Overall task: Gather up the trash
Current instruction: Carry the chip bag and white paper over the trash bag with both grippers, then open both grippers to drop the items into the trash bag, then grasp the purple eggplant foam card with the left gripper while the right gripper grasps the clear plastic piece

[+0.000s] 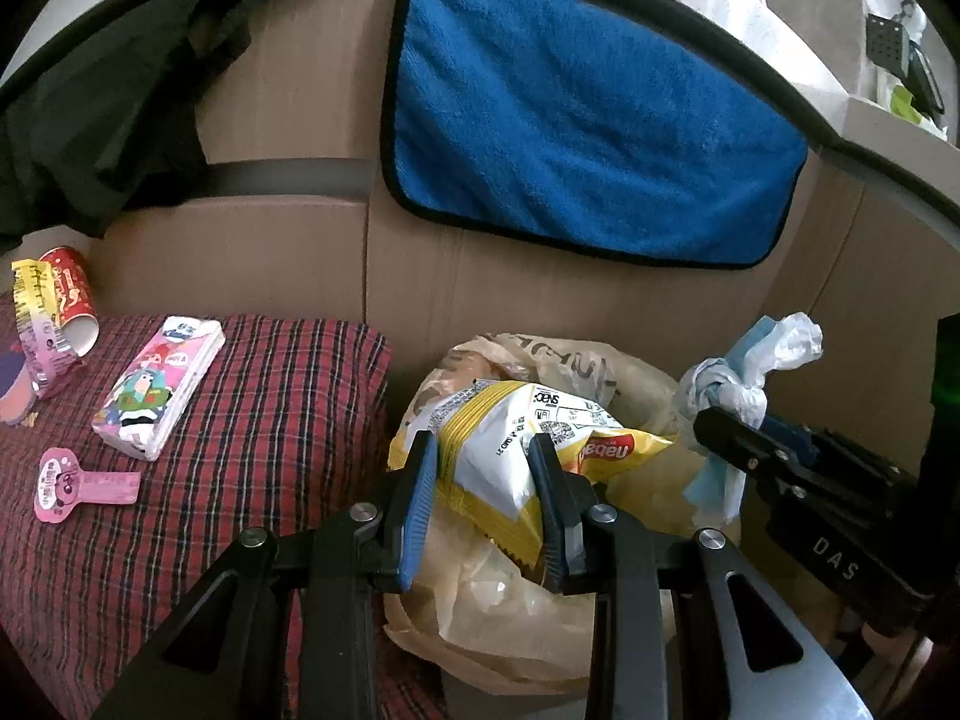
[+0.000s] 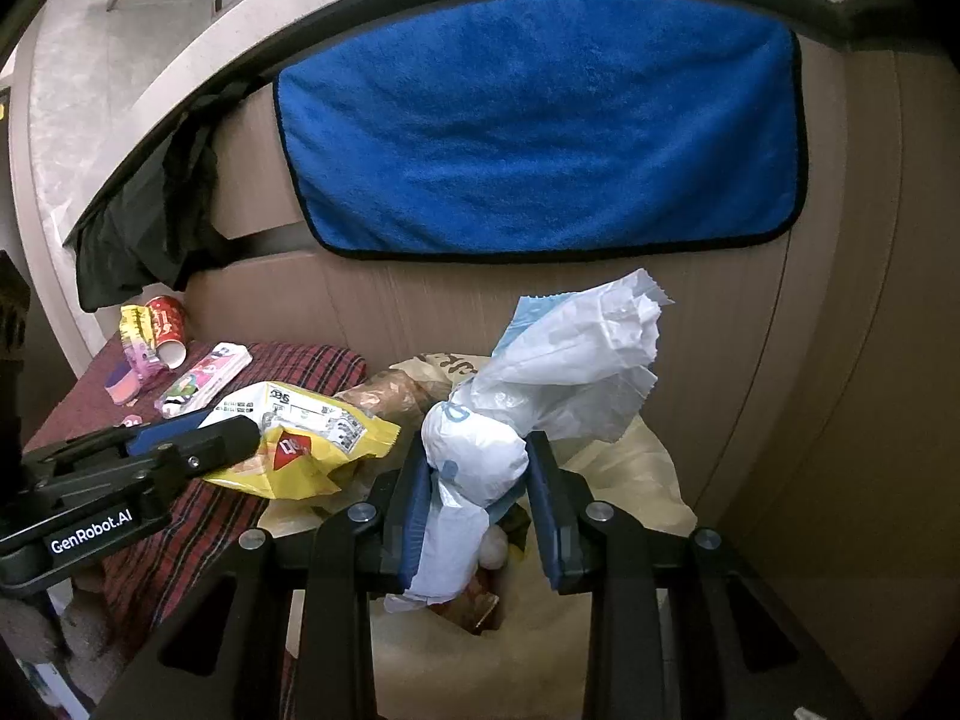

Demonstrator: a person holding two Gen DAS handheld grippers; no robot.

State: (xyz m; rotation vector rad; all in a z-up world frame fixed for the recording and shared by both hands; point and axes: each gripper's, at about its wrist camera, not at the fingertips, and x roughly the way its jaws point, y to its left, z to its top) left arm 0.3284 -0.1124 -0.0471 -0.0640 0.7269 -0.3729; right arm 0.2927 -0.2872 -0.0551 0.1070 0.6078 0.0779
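My left gripper (image 1: 483, 450) is shut on a yellow and white snack bag (image 1: 528, 438) and holds it over a beige plastic trash bag (image 1: 522, 618). My right gripper (image 2: 477, 450) is shut on a crumpled white and light-blue wrapper (image 2: 528, 384) above the same trash bag (image 2: 636, 480). The right gripper with the wrapper shows in the left wrist view (image 1: 744, 378). The left gripper with the snack bag shows in the right wrist view (image 2: 312, 438).
A red plaid cloth (image 1: 258, 420) covers a low surface at left. On it lie a red paper cup (image 1: 69, 294), a pink cartoon tissue pack (image 1: 159, 387), pink wrappers (image 1: 39, 330) and a pink tag (image 1: 78, 486). A blue towel (image 1: 576, 120) hangs on the brown panel behind.
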